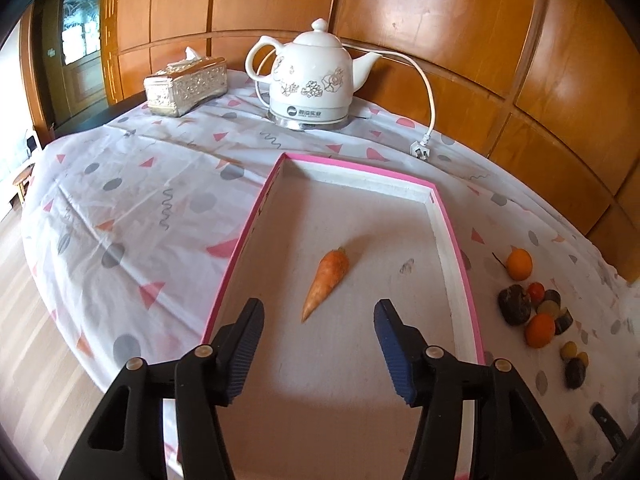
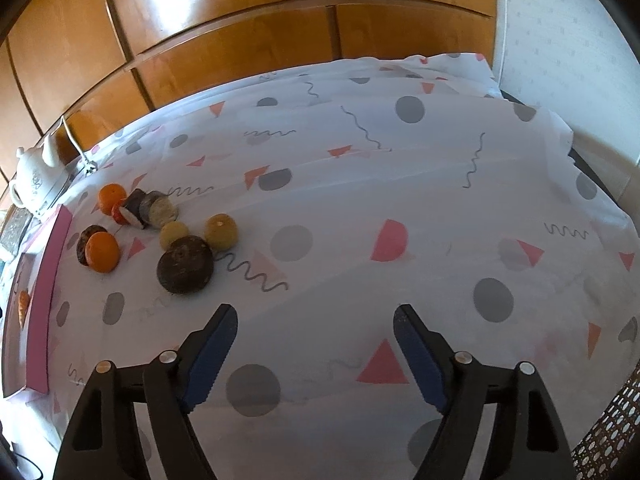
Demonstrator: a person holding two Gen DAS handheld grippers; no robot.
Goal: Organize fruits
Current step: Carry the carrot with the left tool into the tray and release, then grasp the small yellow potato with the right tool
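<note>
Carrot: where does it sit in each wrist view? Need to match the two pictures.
Left wrist: the carrot lies mid-frame on the floor of the pink-rimmed box, just ahead of the open left gripper.
Right wrist: carrot only as a sliver at the far left edge, behind the box's pink wall.
Shared landmark: the white kettle, top centre in the left view, upper left in the right view.

glossy wood panelling [image 2: 224,40], glazed ceramic kettle [image 1: 310,76]

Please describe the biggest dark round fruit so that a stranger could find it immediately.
Find the pink-rimmed tray; the fruit pile lies on the tablecloth beside it. The large dark brown fruit is nearest the right tongs, bigger than the yellow balls behind it.
</note>
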